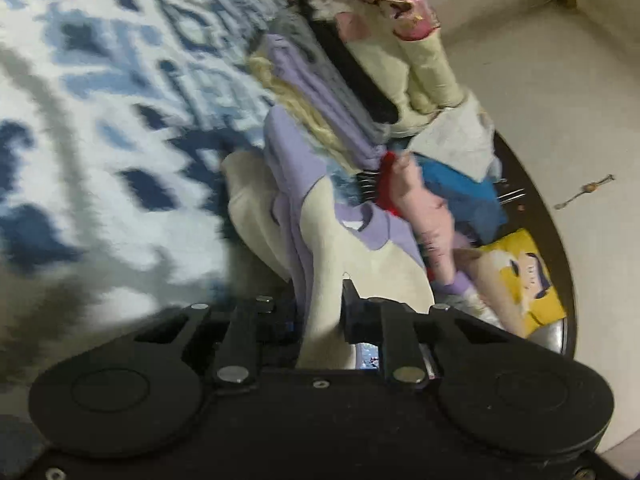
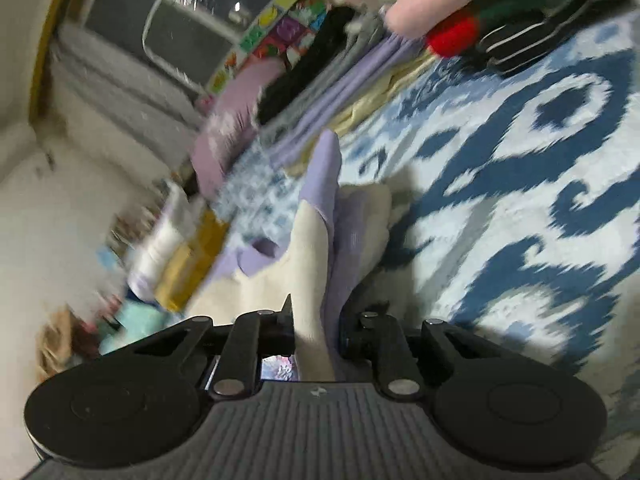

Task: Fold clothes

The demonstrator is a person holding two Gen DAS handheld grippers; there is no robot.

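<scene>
Left wrist view: the left hand-held gripper (image 1: 320, 312) is clamping one cream-and-lilac garment (image 1: 320, 248) hanging over a blue-patterned rug (image 1: 100, 100); one stack of folded clothes (image 1: 344, 92) is lying beyond.

Right wrist view: the right hand-held gripper (image 2: 316, 320) is pinching the same garment (image 2: 316, 248); a pink pillow (image 2: 232, 128) is lying behind.

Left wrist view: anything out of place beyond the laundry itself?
Yes. A small metal trinket lies alone on the bare pale floor, off the blue patterned rug and away from the clothes pile. The frames are too blurred to identify it.
</scene>
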